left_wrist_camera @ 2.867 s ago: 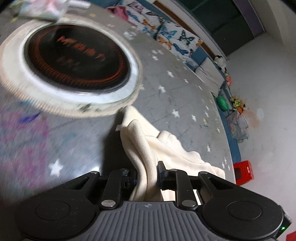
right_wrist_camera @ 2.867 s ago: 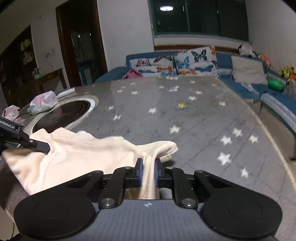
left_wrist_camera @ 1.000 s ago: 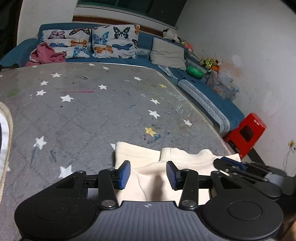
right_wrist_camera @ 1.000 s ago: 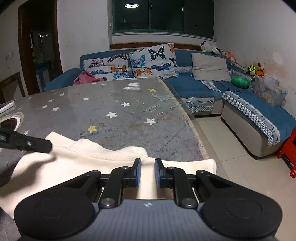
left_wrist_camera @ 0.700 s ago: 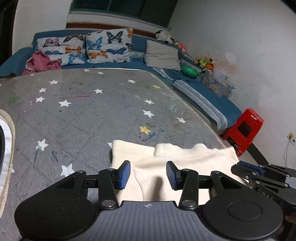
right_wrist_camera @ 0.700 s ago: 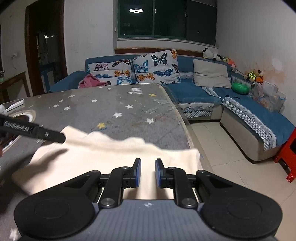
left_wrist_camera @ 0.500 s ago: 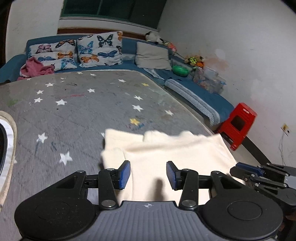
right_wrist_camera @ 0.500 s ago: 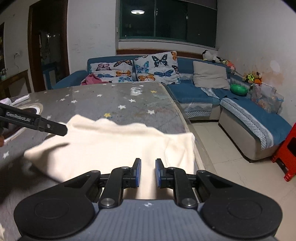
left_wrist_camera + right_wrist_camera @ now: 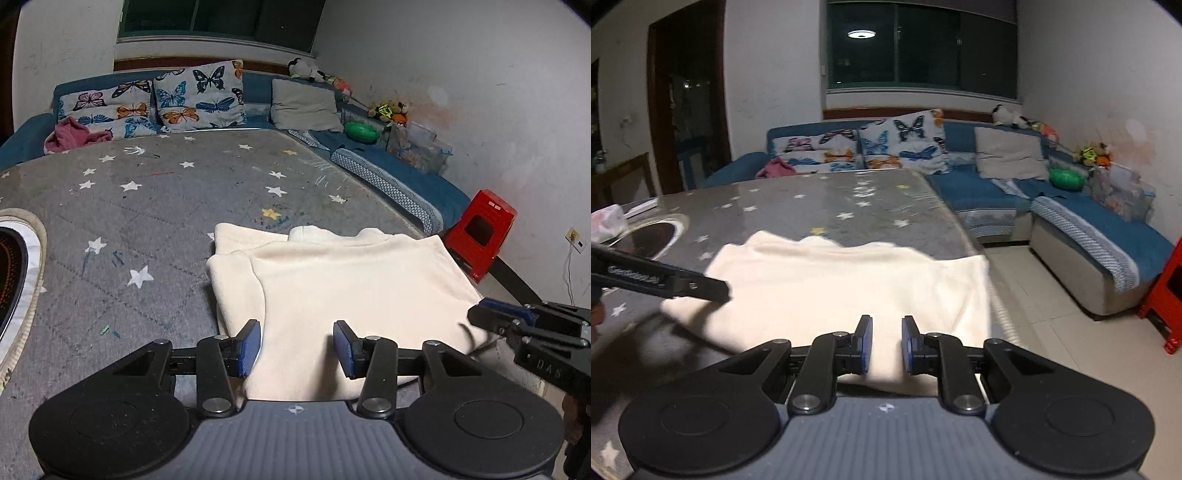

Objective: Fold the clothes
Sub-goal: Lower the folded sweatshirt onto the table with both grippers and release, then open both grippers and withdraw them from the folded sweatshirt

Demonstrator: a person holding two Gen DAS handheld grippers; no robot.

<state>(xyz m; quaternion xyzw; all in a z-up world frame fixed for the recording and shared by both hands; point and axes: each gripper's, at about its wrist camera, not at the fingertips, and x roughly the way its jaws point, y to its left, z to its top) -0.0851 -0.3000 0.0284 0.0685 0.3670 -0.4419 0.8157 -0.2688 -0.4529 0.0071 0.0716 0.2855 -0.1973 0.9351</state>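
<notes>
A cream garment (image 9: 351, 280) lies folded flat on the grey star-patterned table (image 9: 147, 206), its right side at the table's right edge. My left gripper (image 9: 297, 347) is open, its blue pads wide apart just above the garment's near edge, pressing nothing. In the right wrist view the garment (image 9: 849, 280) spreads out ahead of my right gripper (image 9: 887, 343), whose pads stand a narrow gap apart with flat cloth showing through. The right gripper (image 9: 484, 314) sits at the garment's near right corner. The left gripper (image 9: 716, 290) reaches to the cloth's left edge.
A round induction cooker (image 9: 14, 273) is set into the table at the left. A blue sofa (image 9: 979, 195) with butterfly pillows wraps the far and right sides. A red stool (image 9: 480, 232) stands on the floor beyond the table's right edge. A pink cloth (image 9: 77, 133) lies on the sofa.
Both grippers, earlier shut on the bunched garment near the cooker, have let go. Over the last second the cloth spread out and settled flat, and both grippers drew back toward its near edge.
</notes>
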